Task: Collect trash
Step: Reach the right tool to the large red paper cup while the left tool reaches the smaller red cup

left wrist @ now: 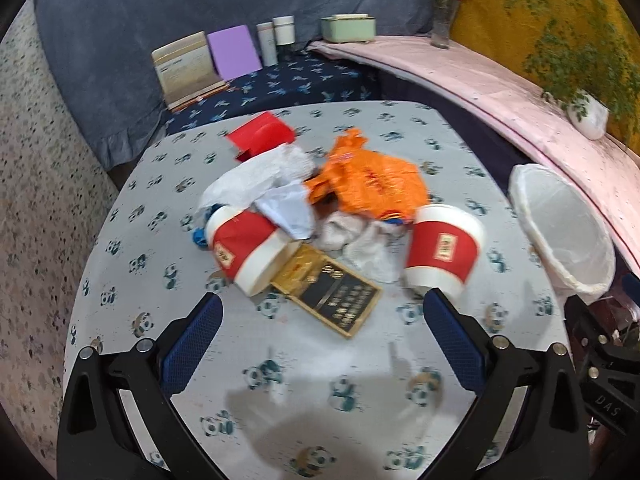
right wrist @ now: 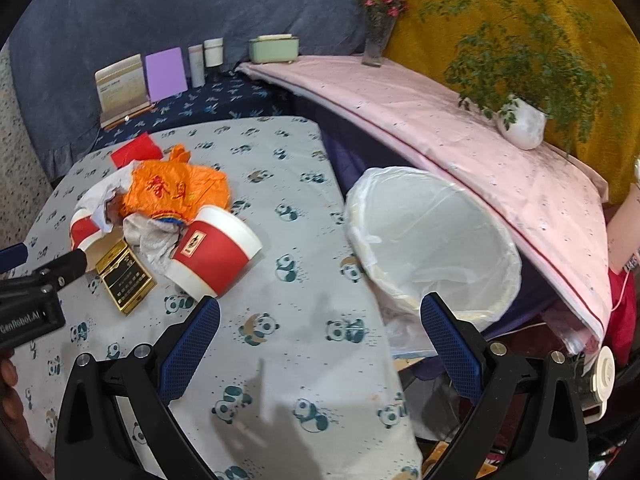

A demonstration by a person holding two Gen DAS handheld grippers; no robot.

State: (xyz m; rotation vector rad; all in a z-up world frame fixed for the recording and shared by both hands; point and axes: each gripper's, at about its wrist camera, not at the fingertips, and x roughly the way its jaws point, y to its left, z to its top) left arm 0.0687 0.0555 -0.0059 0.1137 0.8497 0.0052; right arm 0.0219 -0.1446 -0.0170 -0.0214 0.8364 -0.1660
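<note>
Left gripper (left wrist: 322,314) wide open, empty, above table (left wrist: 304,368) facing trash pile: cups (left wrist: 440,246), orange bag (left wrist: 374,182), box (left wrist: 334,294). Right gripper (right wrist: 320,316) open, empty, near bin (right wrist: 430,236). Step: approach. Next: close on nearest cup, carry to bin.

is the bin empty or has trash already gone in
Empty, as far as shows: the white-lined bin beside the table shows only bare liner inside, and the cups, bag and wrappers lie on the table.

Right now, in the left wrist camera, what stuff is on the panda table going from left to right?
Tipped cup → gold and black box → orange bag → second red cup → white-lined trash bin just past the table edge.
</note>
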